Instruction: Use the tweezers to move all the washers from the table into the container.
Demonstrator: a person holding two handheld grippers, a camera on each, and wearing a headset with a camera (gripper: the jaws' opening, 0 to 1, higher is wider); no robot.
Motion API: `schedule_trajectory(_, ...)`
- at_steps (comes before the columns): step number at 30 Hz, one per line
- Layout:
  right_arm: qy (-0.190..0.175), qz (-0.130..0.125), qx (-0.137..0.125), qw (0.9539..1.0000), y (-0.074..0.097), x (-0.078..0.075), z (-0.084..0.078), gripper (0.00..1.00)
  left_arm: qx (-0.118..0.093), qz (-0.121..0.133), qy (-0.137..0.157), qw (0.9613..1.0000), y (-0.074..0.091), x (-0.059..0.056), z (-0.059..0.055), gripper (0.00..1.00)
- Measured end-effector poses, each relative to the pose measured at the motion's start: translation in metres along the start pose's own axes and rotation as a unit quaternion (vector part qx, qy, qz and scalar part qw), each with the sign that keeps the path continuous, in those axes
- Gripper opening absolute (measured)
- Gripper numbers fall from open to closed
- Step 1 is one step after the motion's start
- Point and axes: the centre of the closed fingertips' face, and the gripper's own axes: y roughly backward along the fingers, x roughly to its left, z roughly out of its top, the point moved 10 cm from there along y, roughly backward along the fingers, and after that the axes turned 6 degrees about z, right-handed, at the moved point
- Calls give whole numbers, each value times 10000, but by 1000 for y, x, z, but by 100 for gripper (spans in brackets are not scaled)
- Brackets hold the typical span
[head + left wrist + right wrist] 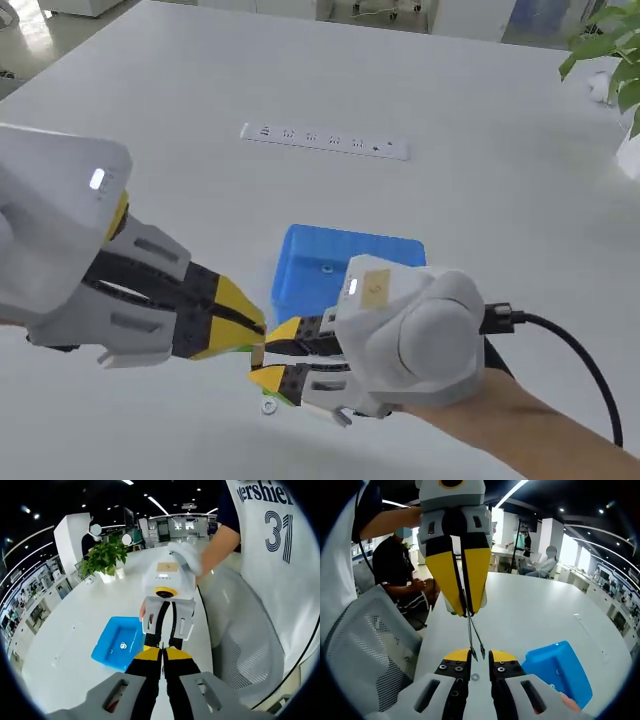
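White table (480, 200), wide and mostly bare. Left gripper (465, 605) comes in from the top of the right gripper view, yellow jaws clenched on the handle end of the tweezers (470, 630). Right gripper (480, 657) faces it head-on from the bottom centre of that view. Its jaws stand a little apart, with the two tweezer legs hanging in the gap. Can't tell whether either leg touches a jaw.

Blue container (390, 250) sits at centre frame in the head view, just beyond where the grippers meet. One washer is already inside, small and pale on the blue floor.

Tweezers' long axis runs straight from one gripper to the other, tips spread and pointing down toward the table.

Loose washer (475, 677) lies on the table at bottom centre of the right gripper view, just below the tweezer tips and nearly in line with them. In the head view it shows at lower centre, under the right gripper.

Judgement: the tips need only a short drop along their own axis to straddle the washer. The right gripper, nearer it, looks placed to pinch the legs shut.
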Motion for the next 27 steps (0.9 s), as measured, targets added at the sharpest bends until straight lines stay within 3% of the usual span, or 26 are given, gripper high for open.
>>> schedule_trajectory(7,-53,48,145,9999,-6,7,-10,15,-84,-117,277,9995,-8,-4,-15,5)
schedule_trajectory(18,-351,-74,204,9992,-7,8,-24,15,-186,-282,607,9976,-21,-9,-23,6)
schedule_trajectory(27,-494,-34,239,9985,-9,10,-31,15,-214,-300,748,9965,-27,-9,-31,6)
